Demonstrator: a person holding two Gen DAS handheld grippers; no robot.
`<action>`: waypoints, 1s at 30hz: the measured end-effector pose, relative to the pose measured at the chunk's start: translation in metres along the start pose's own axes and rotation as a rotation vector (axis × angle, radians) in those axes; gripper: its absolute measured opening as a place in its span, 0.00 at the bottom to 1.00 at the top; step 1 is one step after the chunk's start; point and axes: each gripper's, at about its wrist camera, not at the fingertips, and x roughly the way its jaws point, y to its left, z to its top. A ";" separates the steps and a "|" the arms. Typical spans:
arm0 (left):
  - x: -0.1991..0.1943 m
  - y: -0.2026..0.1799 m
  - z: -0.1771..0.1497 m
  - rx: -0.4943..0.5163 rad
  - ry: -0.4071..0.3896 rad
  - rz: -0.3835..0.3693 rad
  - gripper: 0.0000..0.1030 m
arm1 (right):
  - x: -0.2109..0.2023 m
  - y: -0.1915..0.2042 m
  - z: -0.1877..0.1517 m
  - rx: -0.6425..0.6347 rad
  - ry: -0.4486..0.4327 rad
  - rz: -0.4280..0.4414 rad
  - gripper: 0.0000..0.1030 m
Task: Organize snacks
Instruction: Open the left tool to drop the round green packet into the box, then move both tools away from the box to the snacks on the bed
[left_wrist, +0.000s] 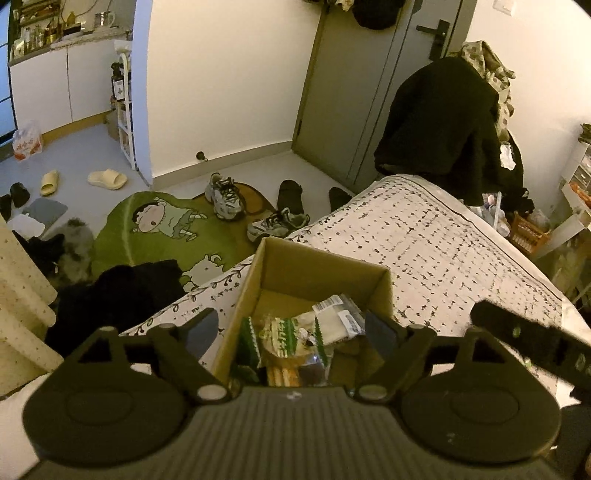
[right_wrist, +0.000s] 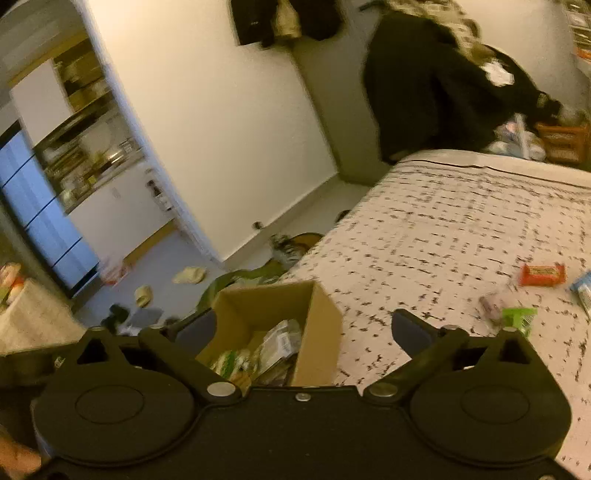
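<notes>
Risk lies in both hand-held grippers, left (left_wrist: 291, 328) and right (right_wrist: 303, 325), gaping empty over the snack-filled cardboard box (left_wrist: 317, 273) at the bed's (left_wrist: 443, 243) edge: a clumsy nudge could tip it floorward.

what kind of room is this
Most likely a small studio flat: a bed with a patterned cover, shoes on the floor by the door, and a kitchen counter through the opening.

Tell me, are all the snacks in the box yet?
Not yet. Several packets already lie in the cardboard box. Both the left gripper and right gripper are open and empty. An orange packet, a green one and a blue one wait on the bed.
</notes>
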 end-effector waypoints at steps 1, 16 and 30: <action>-0.002 -0.002 -0.001 0.002 -0.001 -0.003 0.83 | -0.003 0.000 0.000 -0.009 0.000 0.007 1.00; -0.026 -0.013 -0.024 -0.017 -0.023 -0.034 1.00 | -0.028 -0.033 -0.014 0.010 0.012 -0.094 1.00; -0.030 -0.043 -0.036 -0.047 -0.021 -0.132 1.00 | -0.060 -0.070 -0.013 -0.020 0.011 -0.173 1.00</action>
